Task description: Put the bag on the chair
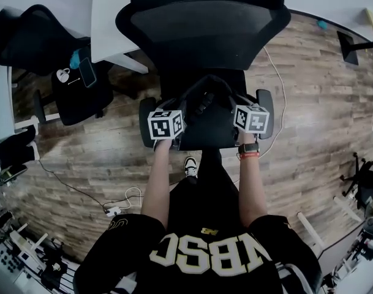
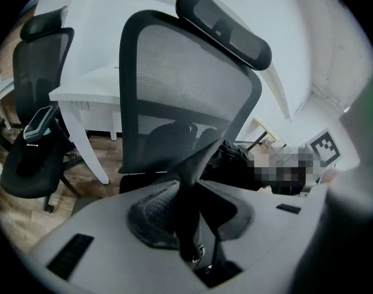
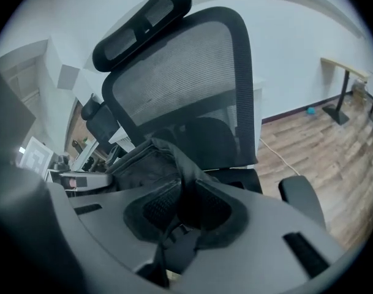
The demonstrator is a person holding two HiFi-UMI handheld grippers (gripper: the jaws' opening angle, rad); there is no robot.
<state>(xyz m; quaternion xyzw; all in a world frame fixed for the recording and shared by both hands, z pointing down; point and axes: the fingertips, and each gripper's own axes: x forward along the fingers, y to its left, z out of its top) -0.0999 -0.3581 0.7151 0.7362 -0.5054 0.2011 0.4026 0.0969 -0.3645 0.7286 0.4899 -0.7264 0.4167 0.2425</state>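
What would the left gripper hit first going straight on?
The left gripper, shut on the bag strap, would likely meet the chair's mesh backrest first; depth is unclear.

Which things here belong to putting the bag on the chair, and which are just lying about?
Job: black fabric bag; black mesh office chair; left gripper and right gripper, both shut on its straps.
Lying about: second black chair; dark phone on its seat; white desk.
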